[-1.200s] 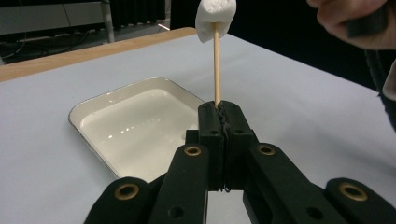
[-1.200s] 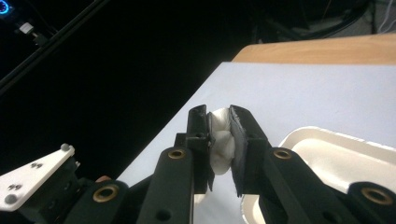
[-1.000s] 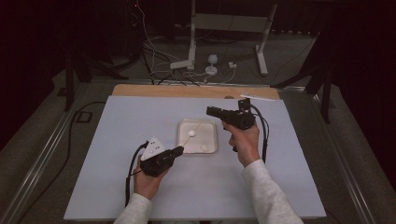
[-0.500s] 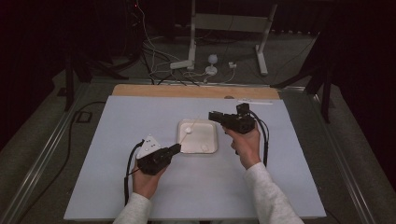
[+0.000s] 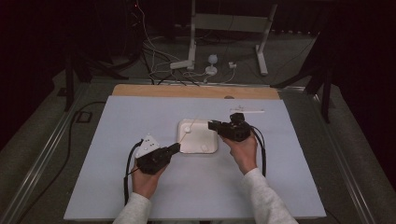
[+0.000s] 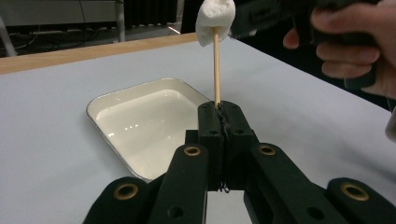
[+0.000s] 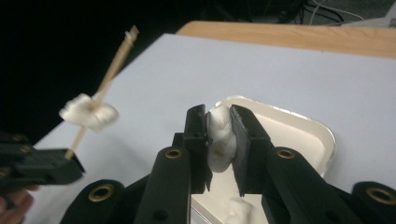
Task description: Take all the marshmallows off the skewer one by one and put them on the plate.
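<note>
Counted on the worktop: three marshmallows, one skewer, one tray, two hand-held grippers.

One marshmallow (image 6: 214, 21) speared on the single wooden skewer (image 6: 216, 70); a second marshmallow (image 7: 220, 140) pinched between black jaws; a third marshmallow (image 7: 236, 211) lying loose in the one white tray (image 5: 208, 150). Two hand-held grippers: left hand-held gripper (image 6: 219, 109) clamped on the skewer, right hand-held gripper (image 7: 218, 122) clamped on the second marshmallow. One pale worktop (image 5: 140, 112).
</note>
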The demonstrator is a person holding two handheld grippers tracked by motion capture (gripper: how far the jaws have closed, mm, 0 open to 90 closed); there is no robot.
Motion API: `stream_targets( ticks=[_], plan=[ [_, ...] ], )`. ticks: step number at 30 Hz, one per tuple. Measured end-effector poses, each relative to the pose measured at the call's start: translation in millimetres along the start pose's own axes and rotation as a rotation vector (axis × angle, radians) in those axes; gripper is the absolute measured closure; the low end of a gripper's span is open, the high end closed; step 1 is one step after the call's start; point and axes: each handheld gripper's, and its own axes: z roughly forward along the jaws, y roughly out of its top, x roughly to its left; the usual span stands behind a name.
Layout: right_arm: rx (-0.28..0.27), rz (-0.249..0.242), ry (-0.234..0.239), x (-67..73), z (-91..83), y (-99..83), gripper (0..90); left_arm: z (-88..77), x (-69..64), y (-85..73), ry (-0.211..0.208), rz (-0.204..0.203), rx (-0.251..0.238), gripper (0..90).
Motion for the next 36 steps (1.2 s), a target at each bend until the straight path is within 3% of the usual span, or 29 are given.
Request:
stream_targets(
  ticks=[6, 17, 19, 23, 28, 36],
  plan=[
    [0.068, -0.030, -0.066, -5.7, 15.5, -19.7, 77.2, -0.3, 0.2, 0.2, 0.000, -0.006, -0.001, 89.7],
    [0.129, -0.032, -0.105, -12.2, 29.2, -38.2, 75.4, -0.4, 0.6, 0.3, 0.000, -0.011, -0.001, 89.6],
    [0.132, -0.027, -0.111, -12.3, 29.8, -38.5, 70.5, -0.5, 0.5, 0.4, -0.001, -0.013, -0.003, 89.6],
    [0.149, -0.031, -0.136, -12.7, 31.3, -39.3, 51.8, -0.8, 0.5, 0.6, 0.000, -0.013, -0.005, 89.6],
    [0.131, -0.001, -0.107, -11.5, 27.2, -36.0, 29.2, -0.6, 0.7, 0.5, 0.002, -0.014, -0.004, 89.6],
    [0.085, -0.001, -0.043, -3.4, 15.9, -25.1, 21.5, 0.0, 0.0, 0.4, 0.001, -0.012, -0.002, 89.6]
  ],
)
